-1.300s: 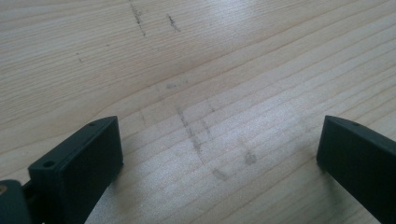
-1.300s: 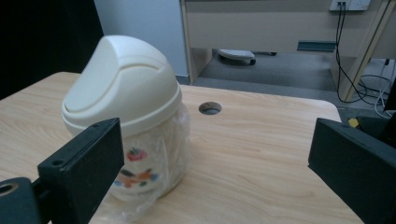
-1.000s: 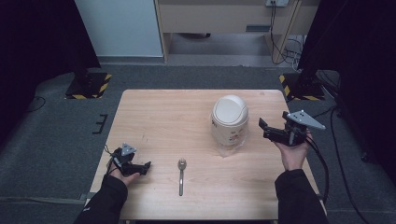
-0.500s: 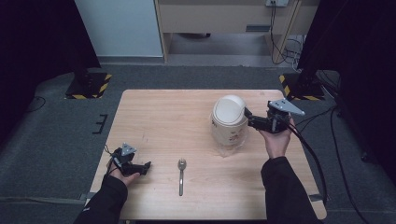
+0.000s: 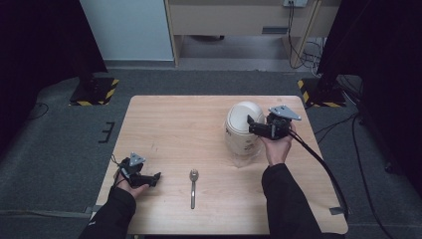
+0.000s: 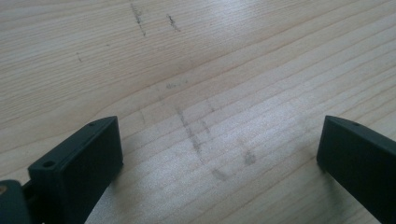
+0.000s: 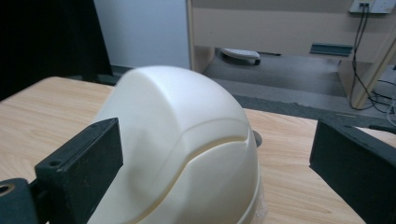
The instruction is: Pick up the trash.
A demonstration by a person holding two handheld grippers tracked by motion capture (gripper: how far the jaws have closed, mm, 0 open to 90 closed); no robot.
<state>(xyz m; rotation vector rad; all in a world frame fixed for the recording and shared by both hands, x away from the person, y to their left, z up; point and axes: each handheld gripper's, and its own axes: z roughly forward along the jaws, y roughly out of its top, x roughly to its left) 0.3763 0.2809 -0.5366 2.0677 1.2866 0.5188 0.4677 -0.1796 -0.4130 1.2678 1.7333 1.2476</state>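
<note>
At the lower left of the high view the left gripper (image 5: pixel 155 178) lies low on the wooden table (image 5: pixel 174 124), held in the person's left hand (image 5: pixel 130 185), its jaws pointing toward the frame's right. In the left gripper view those jaws stand wide apart with only bare, scuffed wood between them, so it has hold of nothing.

A little to the right, near the bottom centre, a metal spoon (image 5: pixel 192 186) lies with its long axis running up and down the frame, bowl at the top. It is apart from both grippers, though nearer the left one.

Further right, in the centre-right of the high view, stands the cream domed rice cooker (image 5: pixel 241 127). The right gripper (image 5: pixel 252 127) is raised against its right flank, jaws pointing toward the frame's left at the lid. In the right gripper view the jaws are spread wide and the dome (image 7: pixel 187 144) rises between them, mostly toward the left jaw (whether either jaw touches the shell I cannot tell). Nothing is clamped.

The coming move, I judge, belongs to the right hand: the cooker lies straight ahead of its open jaws.
</note>
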